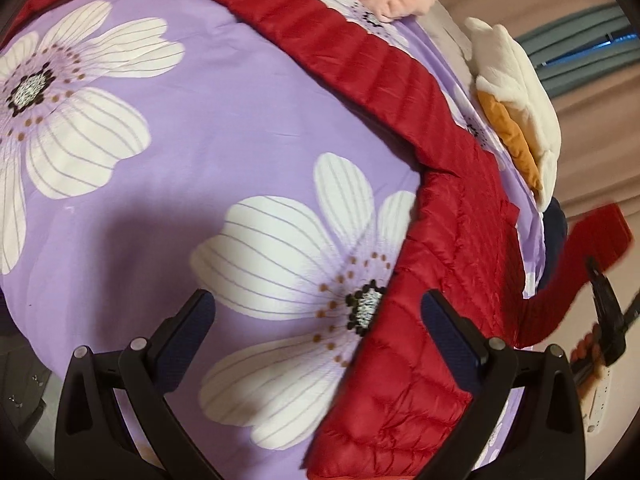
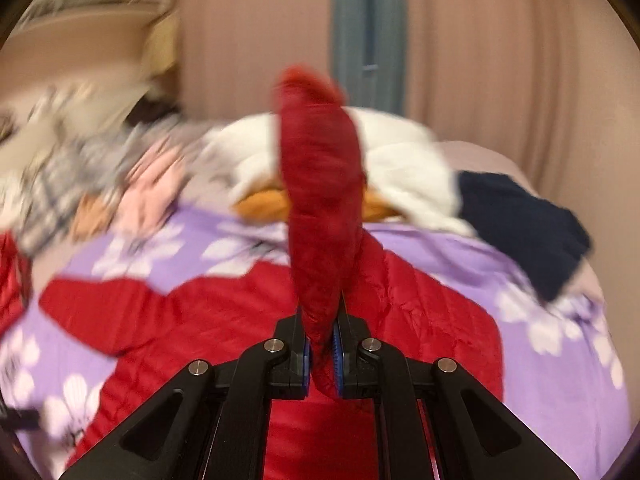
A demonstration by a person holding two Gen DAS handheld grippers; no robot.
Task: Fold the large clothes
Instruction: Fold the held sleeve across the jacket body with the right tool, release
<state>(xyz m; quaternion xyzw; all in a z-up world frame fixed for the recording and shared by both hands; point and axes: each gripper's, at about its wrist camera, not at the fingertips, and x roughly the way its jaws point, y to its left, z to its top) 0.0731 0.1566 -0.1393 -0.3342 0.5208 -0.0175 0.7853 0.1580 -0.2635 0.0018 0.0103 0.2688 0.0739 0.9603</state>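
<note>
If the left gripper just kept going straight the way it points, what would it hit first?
Most likely the bedspread. The left gripper is open and angled down at the purple flowered cover, with the red jacket under its right finger only. Depth is hard to judge through the fisheye.

A bed fills the foreground, spread with a purple cover printed with large white flowers. Behind it hang pinkish-beige curtains, parted on a narrow grey-blue strip, probably a window. A padded beige headboard, blurred, stands far left. The light is warm and dim.
</note>
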